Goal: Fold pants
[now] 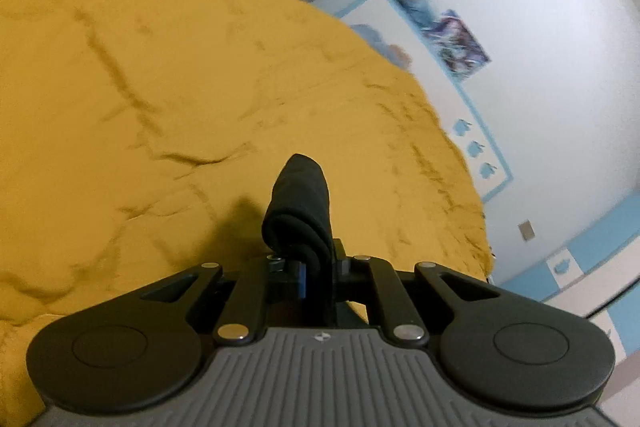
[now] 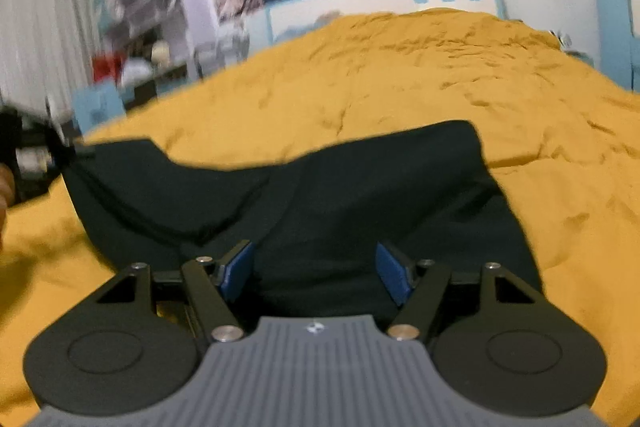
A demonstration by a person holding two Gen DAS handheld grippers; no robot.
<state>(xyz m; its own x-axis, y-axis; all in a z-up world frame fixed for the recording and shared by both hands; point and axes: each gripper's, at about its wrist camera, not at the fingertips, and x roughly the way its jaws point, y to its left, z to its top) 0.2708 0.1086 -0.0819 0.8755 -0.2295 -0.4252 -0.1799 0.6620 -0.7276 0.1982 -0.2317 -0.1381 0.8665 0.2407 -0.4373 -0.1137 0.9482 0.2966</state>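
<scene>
Left tongs (image 1: 316,267) clamped on a bunched fold of the black pants (image 1: 300,207), cloth sticking up and forward from between the pads, lifted clear of the mustard-yellow bedspread (image 1: 160,87). Right tongs (image 2: 316,273) stand apart, blue pads (image 2: 236,271) either side of empty air, nothing gripped; the pants (image 2: 320,195) lie directly ahead and beneath them on the bed, touching or just under the tips, can't tell which. Long axis of the garment runs crosswise to the right tongs, far-left end trailing toward the left hand's side. Right tongs nearer the flat near edge. Likely next: right closes on that edge to pair with the left grip.
</scene>
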